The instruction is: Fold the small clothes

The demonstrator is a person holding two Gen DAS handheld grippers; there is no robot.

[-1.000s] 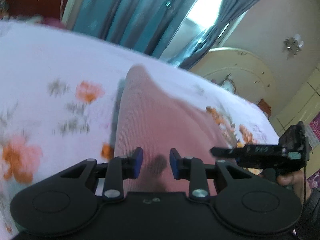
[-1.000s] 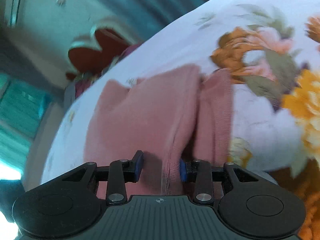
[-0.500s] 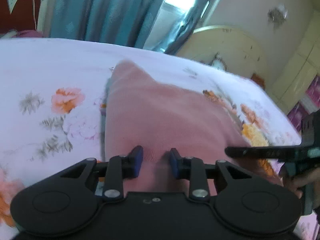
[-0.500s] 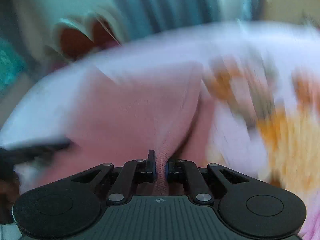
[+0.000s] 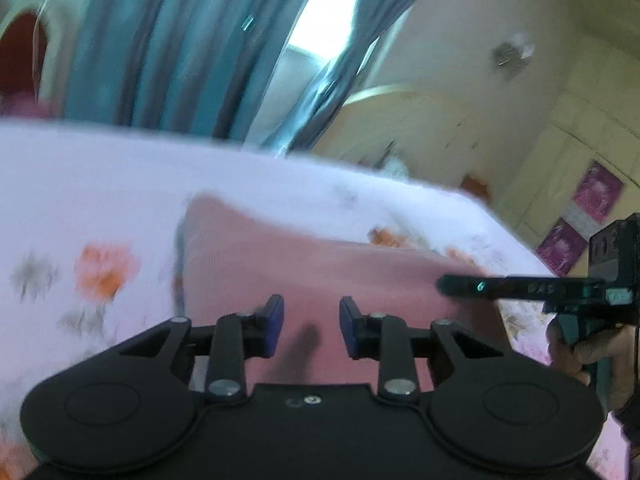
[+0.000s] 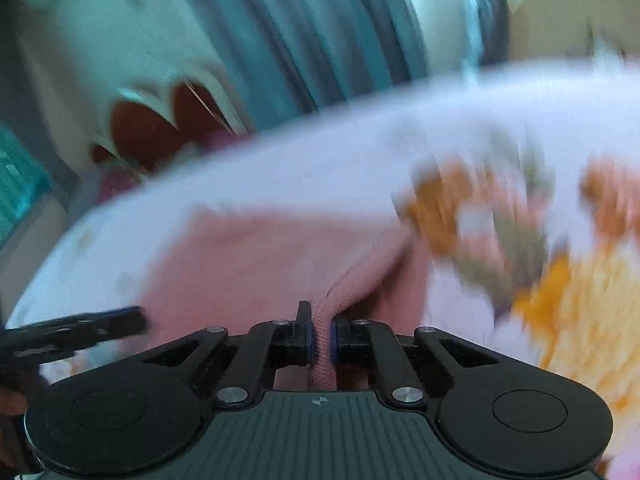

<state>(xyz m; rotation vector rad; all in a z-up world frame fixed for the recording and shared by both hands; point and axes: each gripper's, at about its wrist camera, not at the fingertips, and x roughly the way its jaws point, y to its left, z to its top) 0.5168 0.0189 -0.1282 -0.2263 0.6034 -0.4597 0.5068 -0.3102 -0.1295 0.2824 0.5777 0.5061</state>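
A pink ribbed garment (image 5: 304, 256) lies on the floral bed sheet (image 5: 92, 184). My left gripper (image 5: 311, 326) is open, its blue pads just above the near part of the garment, nothing between them. The right gripper shows from the side at the right edge of the left wrist view (image 5: 520, 290), at the garment's right edge. In the right wrist view my right gripper (image 6: 321, 334) is shut on a hemmed edge of the pink garment (image 6: 256, 256), which rises into the jaws. The left gripper shows at the lower left of that view (image 6: 80, 326). Both views are blurred.
The white sheet with orange flowers (image 6: 540, 240) covers the bed. Teal curtains (image 5: 180, 48) and a bright window stand behind. A cream headboard (image 5: 420, 128) is at the far right, a red-and-white chair back (image 6: 160, 120) beyond the bed.
My right gripper closed on the garment's hemmed edge and lifted it. My left gripper stayed open and rose slightly, with its view tilting up.
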